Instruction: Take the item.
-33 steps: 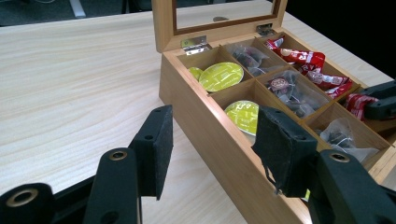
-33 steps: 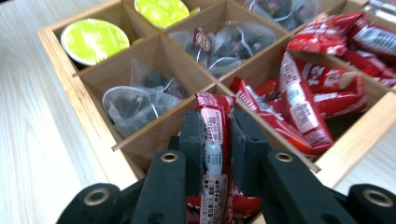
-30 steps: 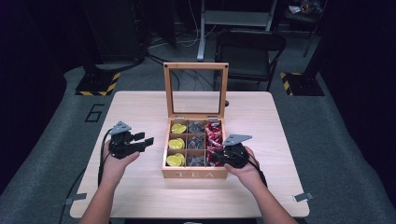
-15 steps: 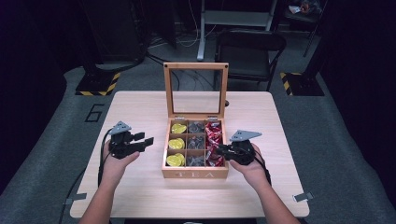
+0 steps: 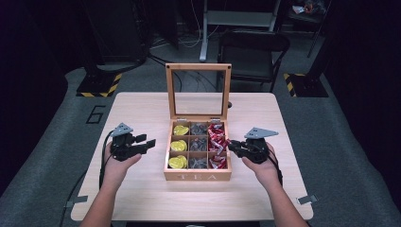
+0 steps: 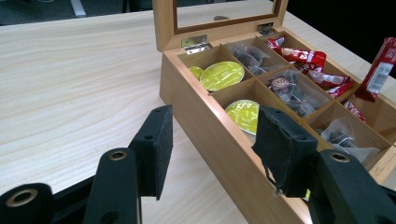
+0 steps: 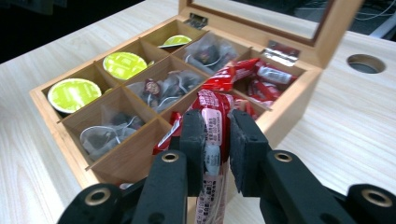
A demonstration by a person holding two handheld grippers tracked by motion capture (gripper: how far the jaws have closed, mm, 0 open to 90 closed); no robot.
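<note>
Wooden bench (image 5: 142,113) seen from above, a person's forearms entering at the bottom.

Far left: left tongs (image 5: 146,143) held level just beside the tea box's left wall, released, nothing between the jaws. In the left gripper view the pads (image 6: 156,149) stand apart w/ bare bench between them and the box wall right beside the right pad.

Centre: tea box (image 5: 197,176), light wood, glass-paned lid upright at the back, 9 compartments in 3 columns. Left column: yellow-green capsules (image 5: 178,145). Middle column: clear sachets (image 5: 198,144) w/ dark tea. Right column: red sachets (image 5: 216,142).

Right: right tongs (image 5: 232,145) over the box's right edge, clenched on one red sachet (image 7: 212,135). In the right gripper view it stands roughly upright between the pads, top end above the nearest right-hand compartment, lower end hanging below the tongs.

Progress, as I judge it: one red sachet is gripped and lifted clear of its compartment; carrying it off and setting it down is left. All other contents sit in place; left tongs have no job yet.

Writing: "TEA" on the box's front wall. A "6" on the floor left of the bench. Print on the sachets and capsules too small to read.
</note>
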